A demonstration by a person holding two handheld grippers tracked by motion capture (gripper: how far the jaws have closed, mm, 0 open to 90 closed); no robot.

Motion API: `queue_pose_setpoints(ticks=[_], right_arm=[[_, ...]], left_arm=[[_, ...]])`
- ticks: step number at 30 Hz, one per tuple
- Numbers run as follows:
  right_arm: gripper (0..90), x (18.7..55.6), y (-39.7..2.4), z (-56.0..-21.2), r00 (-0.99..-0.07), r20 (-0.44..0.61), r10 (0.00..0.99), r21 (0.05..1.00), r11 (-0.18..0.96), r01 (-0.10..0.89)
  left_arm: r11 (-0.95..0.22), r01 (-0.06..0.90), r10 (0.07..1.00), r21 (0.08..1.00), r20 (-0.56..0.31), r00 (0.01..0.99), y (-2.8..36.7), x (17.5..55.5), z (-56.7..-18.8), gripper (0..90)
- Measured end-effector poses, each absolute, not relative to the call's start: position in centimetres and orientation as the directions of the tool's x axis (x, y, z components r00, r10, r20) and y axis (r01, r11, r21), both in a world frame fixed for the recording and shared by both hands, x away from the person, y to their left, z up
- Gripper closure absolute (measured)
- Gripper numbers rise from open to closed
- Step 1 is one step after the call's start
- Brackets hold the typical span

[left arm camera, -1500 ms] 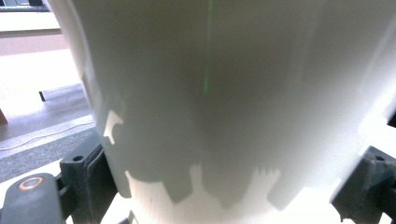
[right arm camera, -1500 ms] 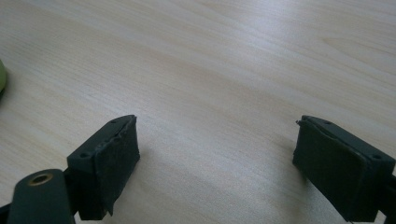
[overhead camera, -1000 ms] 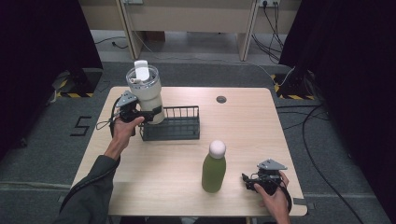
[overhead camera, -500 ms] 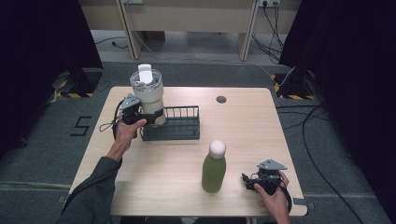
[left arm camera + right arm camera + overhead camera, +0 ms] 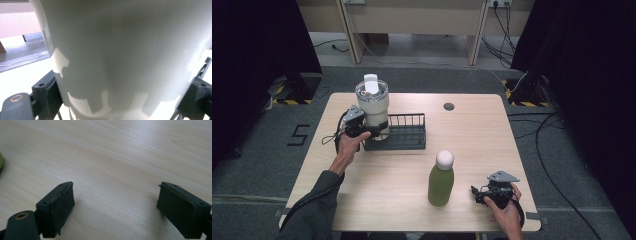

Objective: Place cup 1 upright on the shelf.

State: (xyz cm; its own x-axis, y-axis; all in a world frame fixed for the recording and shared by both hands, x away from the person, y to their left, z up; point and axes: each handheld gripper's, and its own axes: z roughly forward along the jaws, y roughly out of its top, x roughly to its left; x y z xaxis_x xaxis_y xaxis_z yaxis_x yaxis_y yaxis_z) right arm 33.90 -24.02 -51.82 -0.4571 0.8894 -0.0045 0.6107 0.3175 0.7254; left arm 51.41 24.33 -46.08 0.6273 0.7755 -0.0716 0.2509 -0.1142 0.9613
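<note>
So we've got the left gripper (image 5: 371,131) clamped around the tall white plastic tumbler (image 5: 373,107), lowering it into the left end of the black wire rack (image 5: 404,136). Next: settle it, then release. Right gripper (image 5: 478,194) rests wide open, empty.

From here I can read just one mark: a large white "5" on the grey floor (image 5: 272,165), left of the worktop (image 5: 472,150) in the high view. I find no legible label, brand or number on anything else.
</note>
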Motion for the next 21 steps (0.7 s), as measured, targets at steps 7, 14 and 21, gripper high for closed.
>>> queue_pose_setpoints(ticks=[7, 14, 21], right_arm=[[14.1, 33.90, -24.02, -51.82, -0.457, -0.005, 0.889, 0.725, 0.318, 0.611], [14.1, 33.90, -24.01, -51.82, -0.457, -0.004, 0.889, 0.725, 0.317, 0.611], [14.1, 33.89, -24.01, -51.82, -0.457, -0.004, 0.889, 0.725, 0.317, 0.611]], left_arm=[[-0.111, 0.238, 0.777, 0.965, -0.065, 0.626, 24.32, 51.29, -46.33, 10.8], [-0.101, 0.226, 0.775, 0.969, -0.066, 0.629, 24.63, 50.87, -46.68, 10.7], [-0.131, 0.207, 0.776, 0.969, -0.029, 0.629, 24.28, 50.65, -46.78, 10.5]])
